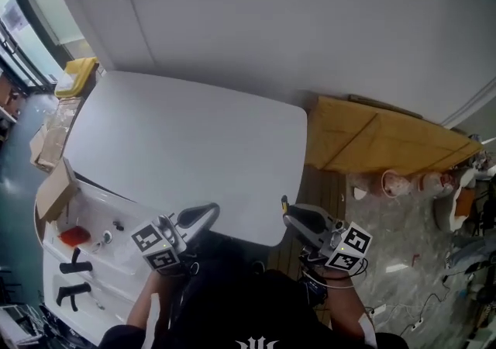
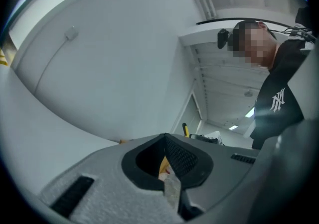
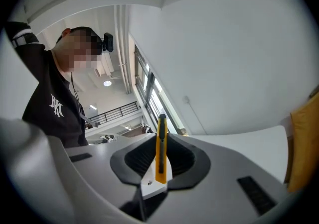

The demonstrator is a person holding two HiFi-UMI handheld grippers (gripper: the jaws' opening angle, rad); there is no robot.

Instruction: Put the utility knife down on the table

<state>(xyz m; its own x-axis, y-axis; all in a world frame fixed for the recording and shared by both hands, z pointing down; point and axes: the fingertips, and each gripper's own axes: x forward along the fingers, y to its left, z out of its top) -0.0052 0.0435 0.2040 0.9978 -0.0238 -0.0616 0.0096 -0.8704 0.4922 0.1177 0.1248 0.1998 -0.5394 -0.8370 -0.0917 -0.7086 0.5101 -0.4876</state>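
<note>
My right gripper [image 3: 160, 138] is shut on a yellow utility knife [image 3: 160, 149], which stands upright between the dark pads with its end poking past the jaw tips. In the head view the knife's yellow end [image 1: 284, 204] shows just left of the right gripper [image 1: 294, 219], held above the near right corner of the white table [image 1: 178, 146]. The left gripper [image 1: 206, 214] hovers over the table's near edge. Its jaws are closed together [image 2: 166, 139], and I see no object clamped in them.
A large cardboard box [image 1: 380, 138] stands against the table's right side. A white cart [image 1: 93, 270] at the left holds a red object [image 1: 74, 236] and black handles. Cardboard pieces [image 1: 54, 188] and a yellow bin [image 1: 77, 76] lie farther left. Clutter covers the floor at right.
</note>
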